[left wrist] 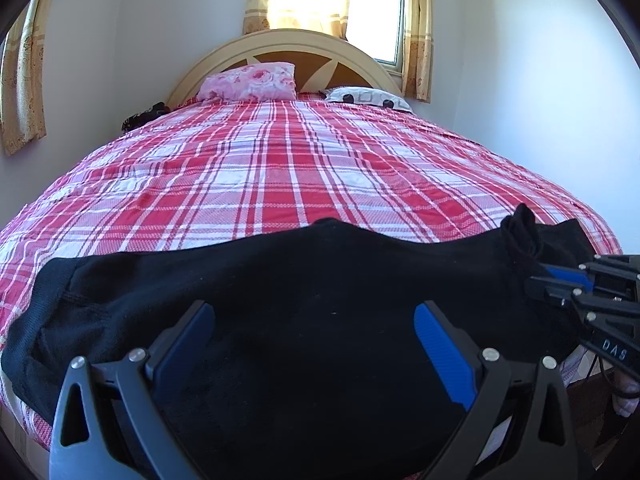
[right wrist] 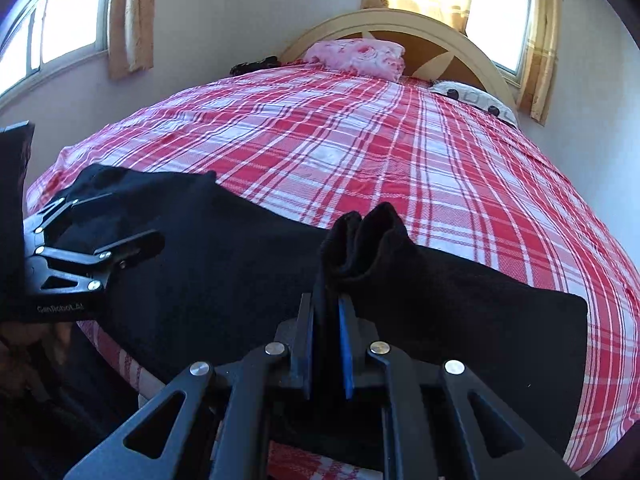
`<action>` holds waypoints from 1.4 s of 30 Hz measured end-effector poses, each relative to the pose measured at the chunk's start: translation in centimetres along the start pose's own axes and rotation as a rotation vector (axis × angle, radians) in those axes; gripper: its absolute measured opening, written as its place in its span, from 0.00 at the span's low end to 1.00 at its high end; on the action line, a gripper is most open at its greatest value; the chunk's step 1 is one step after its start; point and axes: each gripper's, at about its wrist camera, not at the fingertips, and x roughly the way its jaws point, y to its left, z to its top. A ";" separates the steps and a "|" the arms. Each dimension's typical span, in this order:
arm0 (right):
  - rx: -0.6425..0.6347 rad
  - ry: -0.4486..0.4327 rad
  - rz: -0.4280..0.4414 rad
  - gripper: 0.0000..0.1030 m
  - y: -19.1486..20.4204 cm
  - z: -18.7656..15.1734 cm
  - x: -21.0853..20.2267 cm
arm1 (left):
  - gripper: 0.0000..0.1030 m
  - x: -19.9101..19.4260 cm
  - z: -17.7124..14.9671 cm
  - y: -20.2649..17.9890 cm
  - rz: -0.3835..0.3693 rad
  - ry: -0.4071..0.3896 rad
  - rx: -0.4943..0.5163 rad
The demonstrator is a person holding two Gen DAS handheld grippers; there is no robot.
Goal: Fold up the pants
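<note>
Black pants [left wrist: 320, 280] lie spread across the near edge of the bed. My left gripper [left wrist: 316, 332] hovers open above their middle, its blue pads wide apart with nothing between them. In the right wrist view the same gripper [right wrist: 120, 220] shows at the left, open over the pants [right wrist: 220, 260]. My right gripper [right wrist: 326, 312] is shut on a bunched fold of the pants [right wrist: 368, 236], which stands up above its pads. From the left wrist view that gripper [left wrist: 534, 282] enters at the right edge, pinching the raised fold [left wrist: 520, 232].
The bed [left wrist: 280, 168] has a red and white plaid sheet and a curved headboard [left wrist: 280, 40]. A pink floral pillow [left wrist: 252, 82] and a white patterned pillow [left wrist: 368, 98] lie at its head. A dark item [left wrist: 144, 116] sits at the far left corner. Curtained windows stand behind.
</note>
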 end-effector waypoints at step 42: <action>0.228 -0.003 -0.158 0.53 -14.7 -3.8 -2.8 | 1.00 3.2 2.4 -10.0 -0.062 0.124 0.236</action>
